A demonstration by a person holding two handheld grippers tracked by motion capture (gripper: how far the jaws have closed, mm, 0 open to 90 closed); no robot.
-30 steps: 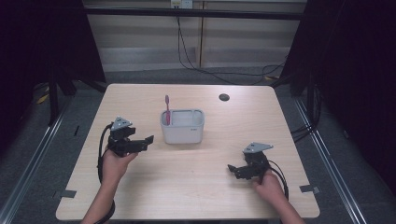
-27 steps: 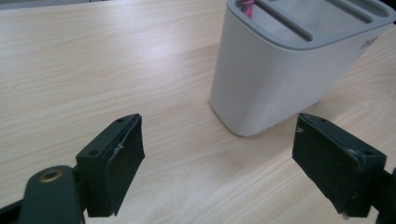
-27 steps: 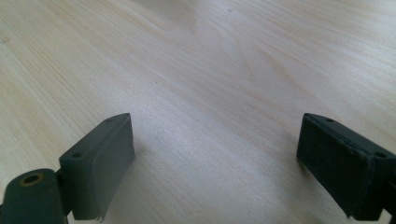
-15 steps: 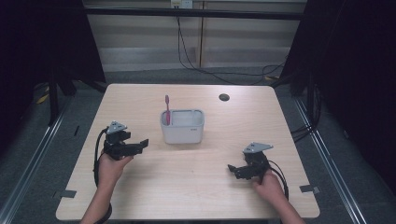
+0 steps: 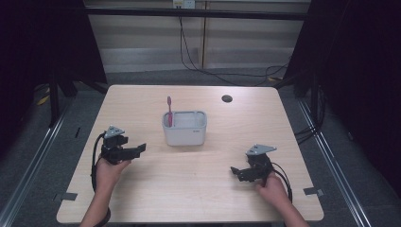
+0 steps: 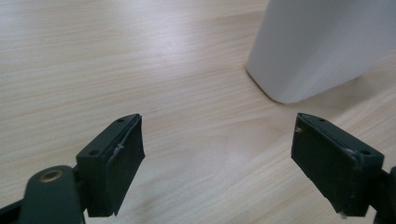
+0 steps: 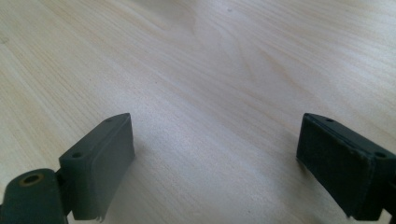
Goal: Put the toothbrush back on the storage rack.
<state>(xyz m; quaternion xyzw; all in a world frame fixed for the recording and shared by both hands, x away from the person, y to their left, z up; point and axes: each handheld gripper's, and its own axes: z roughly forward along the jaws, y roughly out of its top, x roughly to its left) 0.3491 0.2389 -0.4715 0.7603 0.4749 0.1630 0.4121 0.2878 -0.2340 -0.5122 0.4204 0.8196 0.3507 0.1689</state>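
Nearest the person, the right gripper (image 5: 238, 172) sits low over the bare wooden table (image 5: 142, 194), its jaws spread wide with nothing between them; the right gripper view shows wood grain alone in the gap. The left gripper (image 5: 140, 149), held a little farther in at the table's left side, also has its jaws spread and empty, and points toward the white plastic bin (image 5: 185, 134), near it but apart. In the left gripper view a lower corner of the bin (image 6: 317, 51) stands just beyond the right jaw, with clear tabletop in between. The bin rests upright near the table's middle, and a pink toothbrush (image 5: 169, 109) stands in its left end, its head rising above the rim. Farther back, a dark round grommet (image 5: 227, 98) is set into the tabletop near the far edge
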